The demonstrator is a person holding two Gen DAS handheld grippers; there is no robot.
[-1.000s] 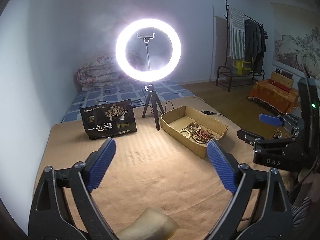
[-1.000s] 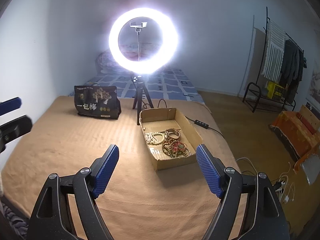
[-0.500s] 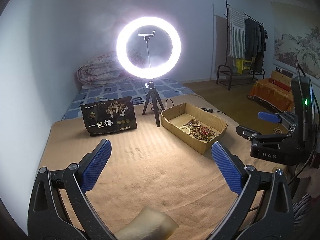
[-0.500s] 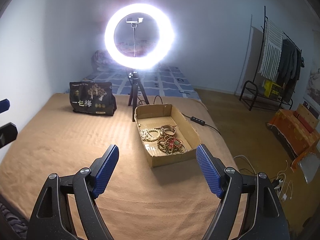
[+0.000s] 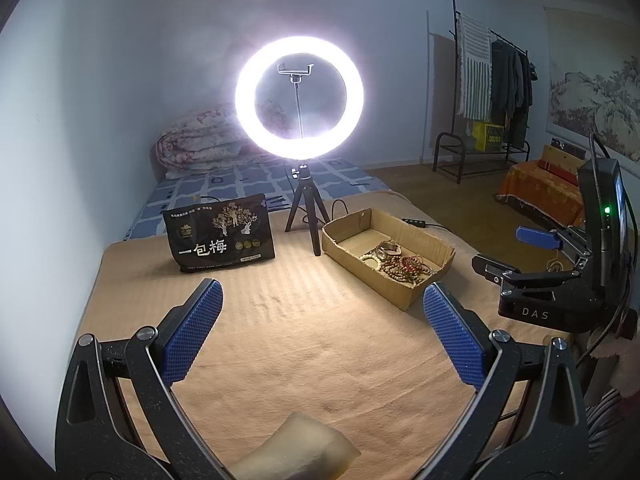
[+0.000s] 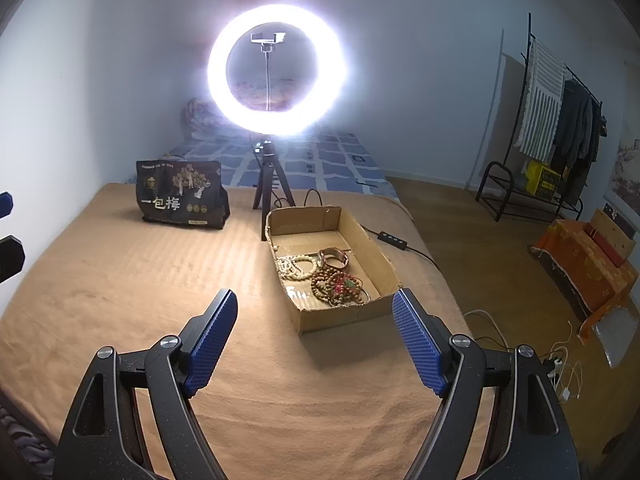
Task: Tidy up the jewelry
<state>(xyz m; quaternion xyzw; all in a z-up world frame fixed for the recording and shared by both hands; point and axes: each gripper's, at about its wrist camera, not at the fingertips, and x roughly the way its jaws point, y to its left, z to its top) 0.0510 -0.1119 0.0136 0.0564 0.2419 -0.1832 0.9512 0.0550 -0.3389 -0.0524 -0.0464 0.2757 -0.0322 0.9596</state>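
- Beads (image 6: 338, 286): several strands heaped in the near half of the box (image 6: 384, 270), which is set on the blanket (image 6: 120, 280). Judged light, limp and prone to tangling; best taken one strand at a time, by a loop lifted off the heap.
- Bangle (image 6: 335, 258): judged rigid and smooth; best pinched across its rim.
- Right gripper (image 6: 314, 336): fingers spread, nothing between them, short of the box.
- Left gripper (image 5: 322, 334): fingers spread, empty, over bare blanket.
- Against the earlier frames: in both views the box is seen slightly nearer; the jewelry is unmoved.
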